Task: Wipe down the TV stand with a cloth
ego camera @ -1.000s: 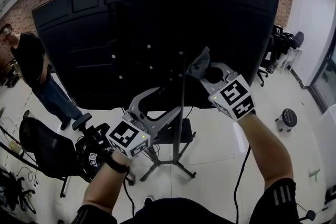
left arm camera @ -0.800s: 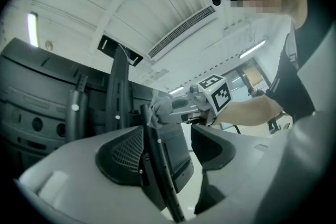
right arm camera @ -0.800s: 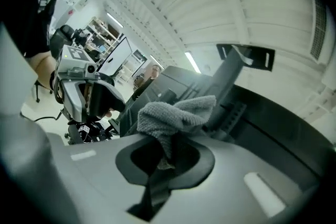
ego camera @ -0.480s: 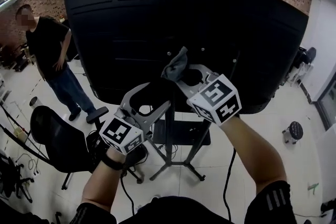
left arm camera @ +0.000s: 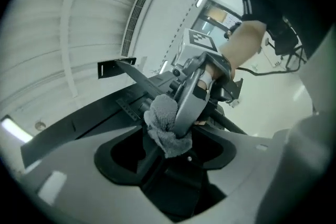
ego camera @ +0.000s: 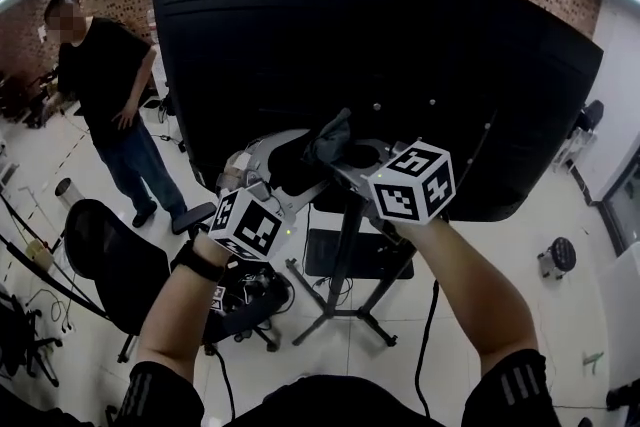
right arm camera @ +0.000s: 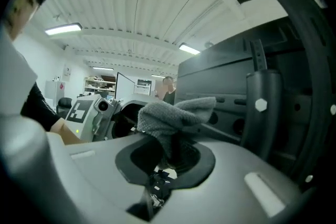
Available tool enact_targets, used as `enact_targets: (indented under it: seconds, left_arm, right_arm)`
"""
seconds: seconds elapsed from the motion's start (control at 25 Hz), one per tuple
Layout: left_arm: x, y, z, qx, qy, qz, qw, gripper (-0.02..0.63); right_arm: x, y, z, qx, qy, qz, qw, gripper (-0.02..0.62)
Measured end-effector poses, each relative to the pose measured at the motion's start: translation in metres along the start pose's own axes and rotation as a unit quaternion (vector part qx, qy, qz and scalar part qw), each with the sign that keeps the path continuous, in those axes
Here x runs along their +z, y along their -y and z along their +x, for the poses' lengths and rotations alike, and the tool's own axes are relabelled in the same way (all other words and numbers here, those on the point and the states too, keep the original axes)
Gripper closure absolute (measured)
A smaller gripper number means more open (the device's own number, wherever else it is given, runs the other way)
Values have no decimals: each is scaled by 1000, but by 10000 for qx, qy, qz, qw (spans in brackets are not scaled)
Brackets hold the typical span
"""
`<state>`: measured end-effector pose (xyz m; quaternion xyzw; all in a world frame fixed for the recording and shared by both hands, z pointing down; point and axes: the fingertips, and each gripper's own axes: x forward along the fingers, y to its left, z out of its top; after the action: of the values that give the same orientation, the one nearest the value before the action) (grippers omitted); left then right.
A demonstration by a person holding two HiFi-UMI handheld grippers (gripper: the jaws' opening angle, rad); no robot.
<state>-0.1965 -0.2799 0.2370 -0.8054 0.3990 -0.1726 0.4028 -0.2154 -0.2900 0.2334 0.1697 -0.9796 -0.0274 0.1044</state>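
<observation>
Both tongs have slid leftward along the back of the black TV point(ego camera: 400, 45) since a second ago, and they now sit closer together. The cloth point(ego camera: 330, 130), then to the right of the TV stand point(ego camera: 345, 255) pole, is now roughly above it. The right tongs point(ego camera: 338, 155) stay clenched on the grey cloth, which bunches out past their tips. The left tongs point(ego camera: 300, 163) have rolled (their marker cube shows a different tilt). Their jaws are opening wide and press on nothing, with the cloth just ahead of them. Both forearms reach forward, the tongs pointing about level at the TV's back. A bystander point(ego camera: 105, 75) stands well left of the left tongs.
</observation>
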Motion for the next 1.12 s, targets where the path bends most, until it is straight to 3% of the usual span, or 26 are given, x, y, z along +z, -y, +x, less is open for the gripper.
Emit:
enact_targets:
  seconds: [0.2, 0.44, 0.6, 0.72, 0.8, 0.96, 1.12]
  left_arm:
    - [0, 12, 5, -207, 122, 611, 9978, 328]
    - [6, 19, 11, -308, 410, 421, 9978, 410]
    - [9, 28, 17, -474, 452, 589, 9961, 420]
    - [6, 25, 23, -342, 322, 688, 9965, 465]
    - [3, 18, 26, -173, 278, 577, 9978, 522]
    - [-1, -2, 32, 153, 239, 136, 9995, 549]
    - [-27, -28, 46, 436, -330, -643, 9964, 553]
  right_arm:
    - [-6, -6, 5, 317, -37, 490, 9983, 549]
    - [-5, 2, -6, 238, 155, 691, 9972, 482]
    - [-10, 8, -20, 182, 233, 700, 9971, 440]
    - [-11, 12, -32, 334, 368, 905, 9947, 408]
    - [-11, 14, -38, 399, 486, 1039, 9926, 393]
    - [-9, 21, -45, 255, 688, 1101, 9912, 393]
    - [-7, 32, -54, -121, 898, 973, 9911, 394]
